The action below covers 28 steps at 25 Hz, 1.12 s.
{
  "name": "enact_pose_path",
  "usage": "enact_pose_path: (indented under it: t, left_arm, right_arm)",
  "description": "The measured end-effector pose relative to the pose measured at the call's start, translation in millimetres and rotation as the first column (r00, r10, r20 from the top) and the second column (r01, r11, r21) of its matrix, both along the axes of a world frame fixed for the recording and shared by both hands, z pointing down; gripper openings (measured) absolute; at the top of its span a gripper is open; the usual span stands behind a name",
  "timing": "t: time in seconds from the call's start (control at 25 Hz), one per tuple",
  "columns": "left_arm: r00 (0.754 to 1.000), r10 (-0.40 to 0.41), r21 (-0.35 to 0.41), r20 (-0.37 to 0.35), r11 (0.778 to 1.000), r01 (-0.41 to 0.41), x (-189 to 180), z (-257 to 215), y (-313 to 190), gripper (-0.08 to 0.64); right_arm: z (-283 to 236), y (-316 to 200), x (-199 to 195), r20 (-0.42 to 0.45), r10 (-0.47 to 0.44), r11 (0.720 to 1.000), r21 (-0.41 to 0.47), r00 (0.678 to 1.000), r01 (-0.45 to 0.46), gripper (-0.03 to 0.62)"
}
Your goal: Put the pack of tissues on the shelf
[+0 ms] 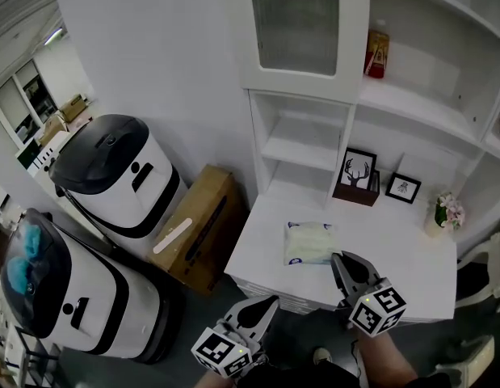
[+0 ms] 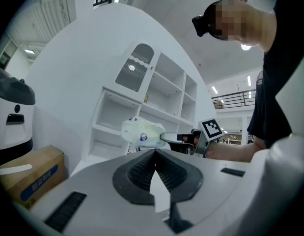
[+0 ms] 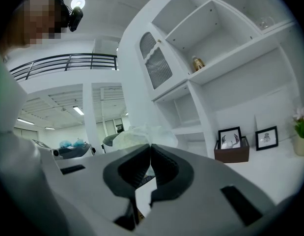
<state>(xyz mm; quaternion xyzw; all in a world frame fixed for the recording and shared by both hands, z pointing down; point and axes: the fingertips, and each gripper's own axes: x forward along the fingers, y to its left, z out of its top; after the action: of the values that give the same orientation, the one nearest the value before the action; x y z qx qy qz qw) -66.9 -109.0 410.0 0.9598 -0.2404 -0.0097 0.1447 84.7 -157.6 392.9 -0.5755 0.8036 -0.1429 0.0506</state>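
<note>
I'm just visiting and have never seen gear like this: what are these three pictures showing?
There is no robot: a person holds a two-jaw gripper in each hand. One picture comes from a camera on the person's head, looking down; the other two from cameras riding on the grippers. The right gripper is shut on the edge of a pack of tissues, at a white desk. The left gripper hangs below, shut and empty. A deer picture and flowers stand at the desk's back.
</note>
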Motion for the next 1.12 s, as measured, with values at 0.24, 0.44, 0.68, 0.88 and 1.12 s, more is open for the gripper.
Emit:
enact_pose_path:
  t: [0.24,0.44,0.68,0.88,1.12]
  left_arm:
    - [0.998,0.067,0.005,-0.010,0.998,-0.067,-20.9,-1.1,-9.6,0.005]
    - [0.994,0.110,0.002,-0.008,0.994,-0.110,-39.4,2.0,-13.2,0.005]
    - [0.992,0.122,-0.002,-0.020,0.992,-0.122,-48.2,2.6,-14.3,0.005]
    - [0.994,0.106,-0.015,-0.028,0.994,-0.106,-41.8,6.9,-22.6,0.005]
    - [0.999,0.036,0.012,0.021,0.999,-0.036,-45.7,-1.5,-44.4,0.005]
  right_arm:
    - [-9.5,-2.2,-16.3,-0.004,0.075,0.997,0.009,0.997,-0.075,0.006]
    - [-7.4,3.5,-30.9,-0.005,0.124,0.992,0.003,0.992,-0.124,0.006]
    - [-3.4,5.4,-41.3,-0.005,0.140,0.990,-0.012,0.990,-0.140,0.006]
    - [0.9,-7.3,-39.9,-0.020,0.113,0.993,-0.019,0.993,-0.113,0.006]
    - [14.7,-42.8,-27.3,0.011,0.074,0.996,-0.040,0.997,-0.073,0.006]
